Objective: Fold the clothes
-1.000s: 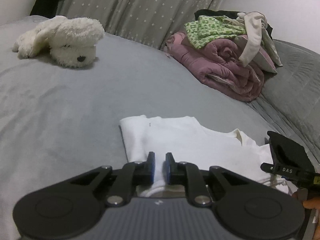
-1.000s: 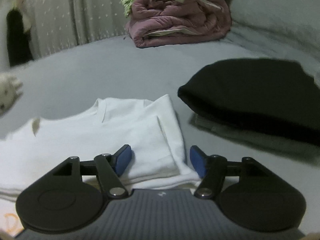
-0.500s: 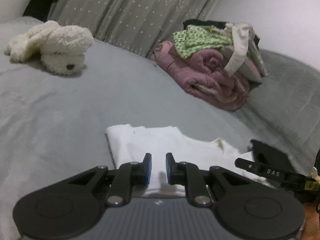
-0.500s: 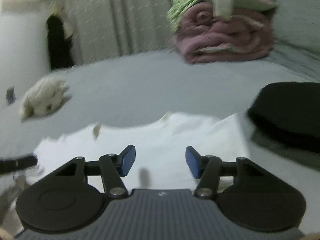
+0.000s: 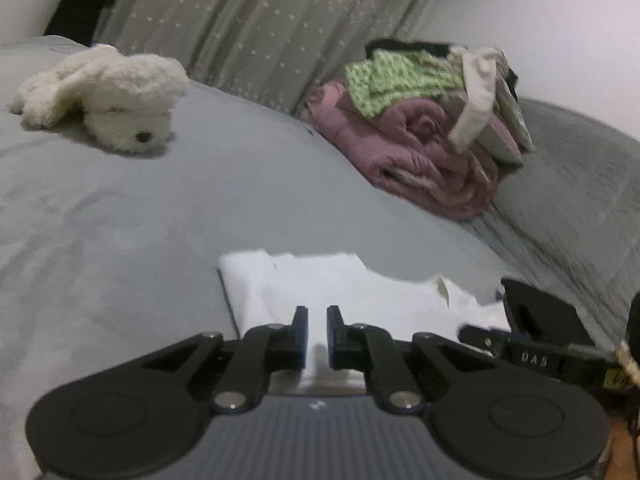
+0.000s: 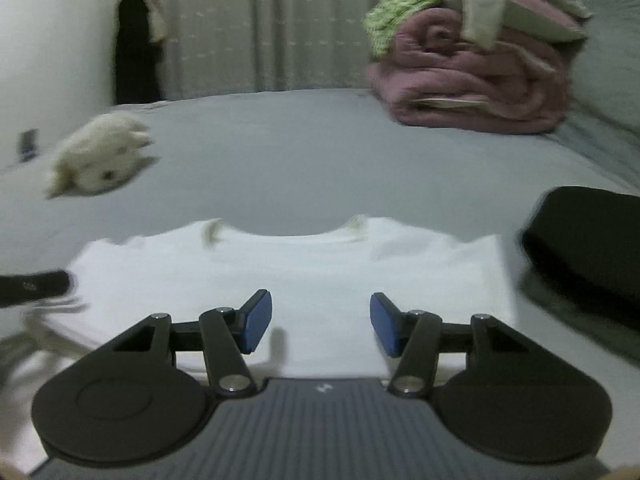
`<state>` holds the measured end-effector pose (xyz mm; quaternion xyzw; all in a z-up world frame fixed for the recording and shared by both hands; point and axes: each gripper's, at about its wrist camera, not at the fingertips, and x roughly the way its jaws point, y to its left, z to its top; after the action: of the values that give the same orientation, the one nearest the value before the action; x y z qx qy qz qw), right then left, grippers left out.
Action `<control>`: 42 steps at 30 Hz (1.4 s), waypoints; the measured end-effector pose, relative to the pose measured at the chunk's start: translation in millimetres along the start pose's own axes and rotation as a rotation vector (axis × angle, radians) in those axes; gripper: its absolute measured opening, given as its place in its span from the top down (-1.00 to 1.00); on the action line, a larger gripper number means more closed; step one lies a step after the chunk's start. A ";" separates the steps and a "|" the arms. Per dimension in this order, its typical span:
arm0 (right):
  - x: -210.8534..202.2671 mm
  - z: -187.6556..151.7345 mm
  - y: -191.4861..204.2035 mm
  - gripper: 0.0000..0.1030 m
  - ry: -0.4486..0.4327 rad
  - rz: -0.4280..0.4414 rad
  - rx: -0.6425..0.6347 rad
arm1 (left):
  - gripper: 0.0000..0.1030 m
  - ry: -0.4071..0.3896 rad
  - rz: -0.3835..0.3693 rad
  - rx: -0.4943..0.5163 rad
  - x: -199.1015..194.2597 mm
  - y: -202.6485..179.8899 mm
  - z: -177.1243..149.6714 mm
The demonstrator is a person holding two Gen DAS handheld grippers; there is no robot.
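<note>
A white shirt point(image 6: 304, 272) lies folded flat on the grey bed point(image 6: 320, 160), its collar toward the far side. My right gripper point(image 6: 320, 322) hovers over the shirt's near edge, open, with nothing between its blue pads. In the left wrist view the same shirt point(image 5: 320, 280) sits just beyond my left gripper point(image 5: 317, 332), whose jaws are almost together with only a thin slit; no cloth is visibly pinched. The right gripper point(image 5: 532, 320) shows as a black shape at the shirt's right end. A blurred black part of the left gripper point(image 6: 32, 288) shows at the shirt's left end.
A black garment point(image 6: 584, 264) lies right of the shirt. A rolled pink blanket point(image 5: 420, 160) topped with green and beige clothes point(image 5: 392, 76) sits at the back right. A white plush dog point(image 5: 108, 96) lies at the back left. A grey curtain point(image 5: 260, 20) hangs behind.
The right gripper swung left from the shirt's right end to face its middle, staying open. The left gripper lifted and drew back a little, its narrow gap unchanged.
</note>
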<state>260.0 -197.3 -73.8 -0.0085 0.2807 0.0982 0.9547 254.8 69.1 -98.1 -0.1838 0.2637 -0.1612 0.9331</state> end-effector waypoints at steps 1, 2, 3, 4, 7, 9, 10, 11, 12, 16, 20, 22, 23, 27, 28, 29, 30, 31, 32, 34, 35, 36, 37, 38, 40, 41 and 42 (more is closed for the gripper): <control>2.8 -2.2 4.5 -0.12 0.015 0.017 -0.021 | 0.83 0.016 0.010 0.013 2.8 -1.3 -0.9; 7.4 -4.7 8.5 -0.14 0.038 0.020 -0.048 | 0.81 0.027 0.025 0.024 4.9 -2.1 -1.6; 10.8 -6.1 10.3 -0.17 0.051 0.014 -0.068 | 0.81 0.034 0.032 0.025 6.1 -1.6 -1.7; 12.6 -6.2 10.8 -0.17 0.051 0.008 -0.081 | 0.81 0.036 0.030 0.019 6.1 -0.3 -1.5; 10.6 -2.1 10.6 -0.18 0.042 0.004 -0.082 | 0.82 0.023 0.000 0.019 -0.2 1.0 -0.6; 7.6 -1.8 12.2 -0.18 0.030 0.040 -0.088 | 0.81 0.016 -0.021 0.023 -4.5 1.2 -0.1; 5.8 -2.0 13.4 -0.18 0.024 0.063 -0.091 | 0.81 0.022 -0.026 0.028 -5.3 1.2 -0.1; 5.2 -2.4 15.6 -0.18 0.024 0.091 -0.097 | 0.81 0.035 -0.024 0.034 -5.0 1.6 -0.6; 6.5 -3.7 18.1 -0.18 0.034 0.117 -0.108 | 0.81 0.052 -0.021 0.038 -4.1 2.4 -1.3; 12.2 -6.2 21.2 -0.21 0.060 0.129 -0.131 | 0.82 0.119 -0.051 0.045 -5.4 7.3 -2.5; 10.6 -6.1 17.2 -0.21 0.067 0.143 -0.114 | 0.82 0.150 -0.096 0.043 -11.7 10.7 -1.6; 9.1 -5.6 19.6 -0.22 0.066 0.134 -0.125 | 0.82 0.152 -0.112 0.040 -14.8 11.8 -0.5; 8.5 -5.3 21.1 -0.22 0.064 0.130 -0.130 | 0.81 0.146 -0.115 0.037 -15.2 11.9 -0.2; 2.4 -3.9 24.3 -0.22 0.048 0.136 -0.123 | 0.80 0.121 -0.129 0.026 -17.0 12.3 1.0; 0.5 -3.2 24.2 -0.22 0.041 0.141 -0.117 | 0.80 0.115 -0.132 0.023 -17.5 12.4 1.2; -0.4 -2.8 24.0 -0.22 0.038 0.142 -0.114 | 0.80 0.109 -0.136 0.020 -17.9 12.5 1.5; -0.6 -2.9 23.6 -0.22 0.037 0.143 -0.113 | 0.80 0.103 -0.139 0.017 -18.4 12.6 1.8; -0.7 -3.0 23.2 -0.22 0.036 0.143 -0.111 | 0.80 0.097 -0.142 0.014 -18.8 12.7 2.1; -0.3 -3.3 23.0 -0.22 0.039 0.141 -0.111 | 0.80 0.091 -0.146 0.012 -19.2 12.8 2.4; 1.6 -4.2 23.2 -0.22 0.049 0.130 -0.113 | 0.80 0.080 -0.154 0.003 -20.3 13.4 3.1; 1.6 -4.4 23.6 -0.22 0.049 0.126 -0.114 | 0.80 0.074 -0.162 -0.009 -21.0 14.9 4.0; 0.8 -4.0 23.5 -0.22 0.046 0.129 -0.111 | 0.80 0.069 -0.168 -0.020 -21.6 16.6 4.9; -0.3 -3.4 23.0 -0.22 0.043 0.137 -0.105 | 0.80 0.065 -0.170 -0.029 -22.2 17.5 5.5; -0.9 -3.1 22.8 -0.22 0.041 0.143 -0.100 | 0.80 0.065 -0.167 -0.031 -22.2 18.0 5.7; -0.9 -3.1 22.7 -0.22 0.043 0.151 -0.096 | 0.80 0.095 -0.125 -0.011 -16.3 16.5 3.3; 0.3 -3.9 23.6 -0.22 0.048 0.149 -0.099 | 0.82 0.105 -0.102 -0.005 -13.2 16.1 2.2; 2.7 -5.5 24.9 -0.22 0.058 0.141 -0.106 | 0.84 0.105 -0.083 -0.005 -10.9 16.6 1.7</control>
<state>254.5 -172.8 -78.9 -0.0420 0.3027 0.1794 0.9351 250.2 88.5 -99.1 -0.1882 0.3048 -0.2084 0.9101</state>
